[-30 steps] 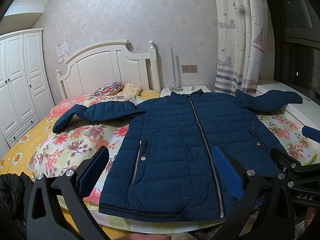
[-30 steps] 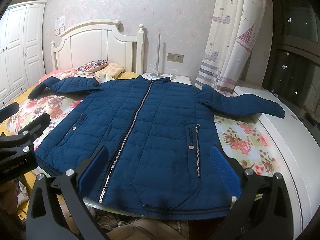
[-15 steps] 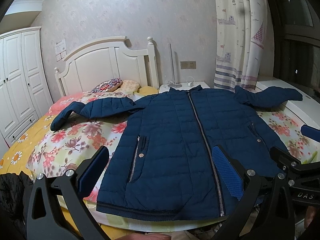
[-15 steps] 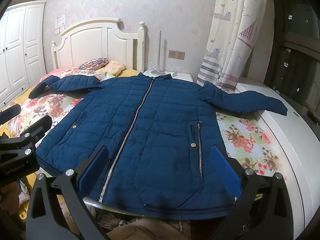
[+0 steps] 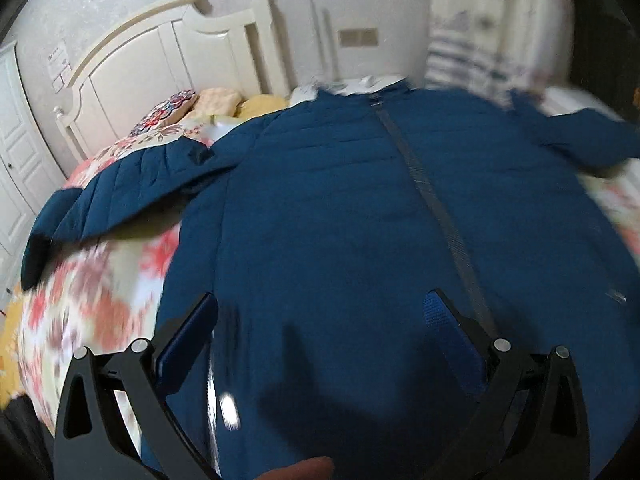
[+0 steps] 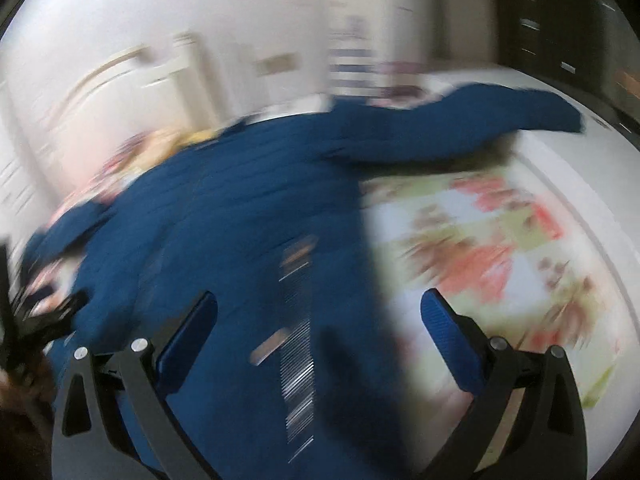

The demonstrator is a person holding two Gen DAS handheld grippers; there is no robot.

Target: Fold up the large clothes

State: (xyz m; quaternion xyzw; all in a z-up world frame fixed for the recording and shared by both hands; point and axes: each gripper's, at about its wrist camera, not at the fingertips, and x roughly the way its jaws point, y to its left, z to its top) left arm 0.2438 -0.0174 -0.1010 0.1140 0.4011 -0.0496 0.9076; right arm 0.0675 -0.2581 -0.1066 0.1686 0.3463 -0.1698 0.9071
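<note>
Bedroom, pale patterned wall [image 5: 152, 4]. White wooden headboard [image 5: 168, 52] w/ knobbed post at bed's far edge; pillows [image 5: 200, 104] against it. Floral sheet [image 6: 492, 240] over mattress. White wardrobe doors [image 5: 16, 128] far left; striped curtain [image 5: 480, 40] far right, dark window [image 6: 560, 20] beyond.

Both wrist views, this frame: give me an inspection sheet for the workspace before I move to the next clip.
Surface: bed with a floral cover, partly bare beside the jacket.
Job's things: blue jacket spread flat, front up, zipper closed, sleeves out to both sides.
Clutter: pillows at the headboard.
Grippers: left gripper over the jacket's lower front, jaws open, holding nothing; right gripper over the jacket's side edge, jaws open, holding nothing.
Cables: nothing seen.
Surroundings: wall, curtain, wall plate; right wrist view heavily blurred.
</note>
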